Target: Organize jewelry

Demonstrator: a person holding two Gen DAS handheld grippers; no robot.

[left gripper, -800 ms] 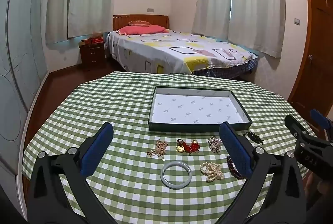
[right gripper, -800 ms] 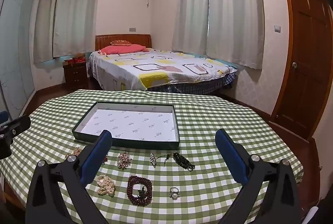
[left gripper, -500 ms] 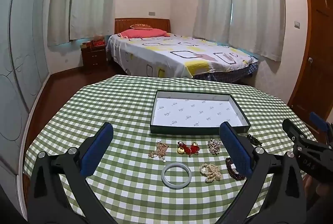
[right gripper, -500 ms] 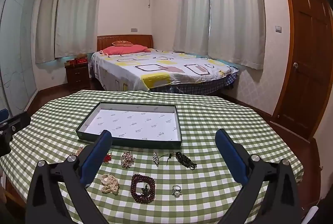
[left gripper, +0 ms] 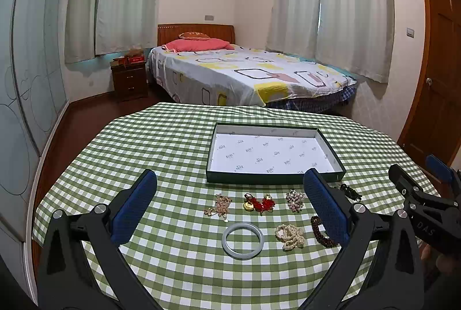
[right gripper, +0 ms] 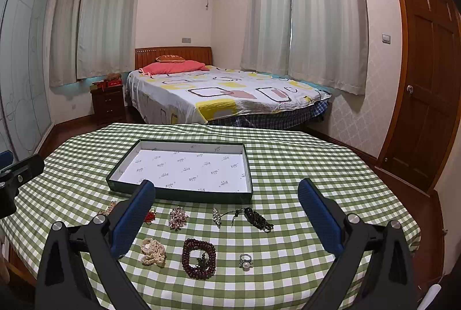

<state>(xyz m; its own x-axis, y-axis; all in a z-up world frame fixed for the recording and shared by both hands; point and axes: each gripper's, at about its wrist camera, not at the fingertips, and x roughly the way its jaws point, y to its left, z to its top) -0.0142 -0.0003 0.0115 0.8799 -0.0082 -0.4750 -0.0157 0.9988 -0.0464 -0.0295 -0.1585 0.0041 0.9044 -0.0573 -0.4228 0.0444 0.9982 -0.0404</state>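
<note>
Jewelry lies in two loose rows on the desk [left gripper: 149, 142], which wears a green checked cloth, just in front of a shallow dark-green tray [left gripper: 275, 179] with a white printed lining; the tray holds nothing.

Seen from the left wrist, the left tool [left gripper: 230, 212] has its blue pads spread wide apart with nothing clamped. Between them, at 12 o'clock, sit a beige beaded piece [left gripper: 219, 204], a red-and-gold ornament [left gripper: 259, 203] and a pale crystal cluster [left gripper: 294, 199]. Nearer the camera lie a pale jade-like bangle [left gripper: 243, 240] and a heap of pearls [left gripper: 289, 236]. A dark red bead bracelet [left gripper: 322, 232] is partly hidden behind the right-hand pad. The right tool [left gripper: 423, 174] shows at 3 o'clock.

From the right wrist, the right tool [right gripper: 227, 214] is likewise spread wide and grips nothing. At 12 o'clock lie the crystal cluster [right gripper: 177, 217], a small silver brooch [right gripper: 216, 216] and a dark corded pendant [right gripper: 256, 219]. Closer in are the pearls [right gripper: 152, 252], the bead bracelet [right gripper: 199, 258] and a pearl ring [right gripper: 245, 261]. The left tool [right gripper: 20, 174] enters at 9 o'clock. A bed [right gripper: 219, 96] stands beyond the desk.
</note>
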